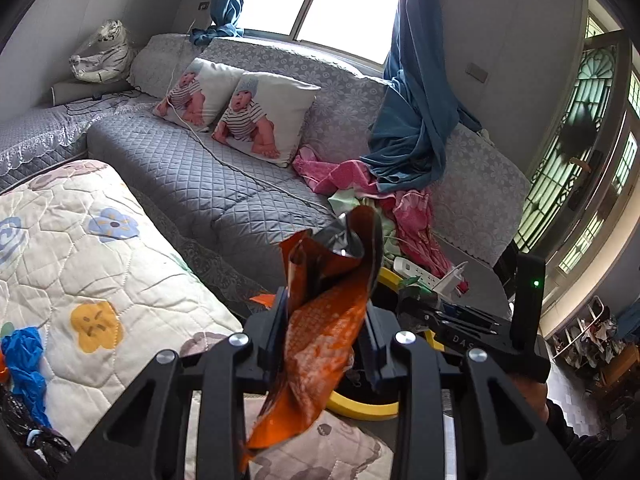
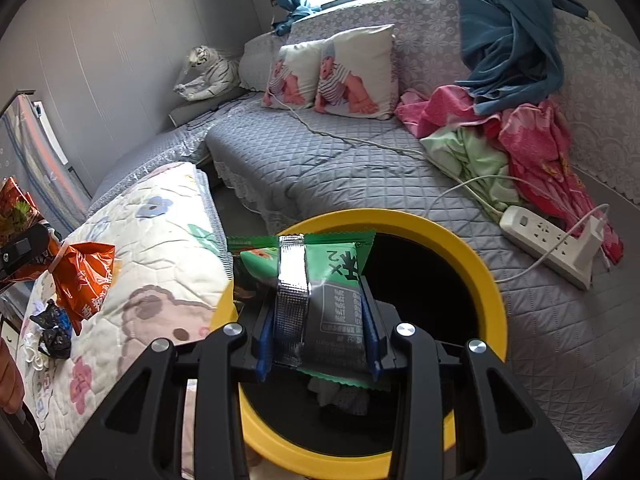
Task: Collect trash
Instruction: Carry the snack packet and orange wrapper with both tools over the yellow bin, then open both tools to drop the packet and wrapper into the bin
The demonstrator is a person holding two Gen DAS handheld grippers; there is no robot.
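Wrappers pinched in both your tools. Left tool [image 1: 326, 336] clamped crumpled orange snack bag [image 1: 320, 320], short of yellow-rimmed bin [image 2: 472, 256]; carry it over black opening before you release. Right tool [image 2: 318, 344] gripped flat green-and-black wrapper [image 2: 320, 300], silver seam up, over opening; drop clear of rim.

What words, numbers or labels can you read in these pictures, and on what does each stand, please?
"DAS": on the right gripper body, left wrist view; further letters hidden.
"X2": upside down on the green wrapper.
Percentages on its dark panel: too small.
Orange wrapper: Chinese characters, too blurred.
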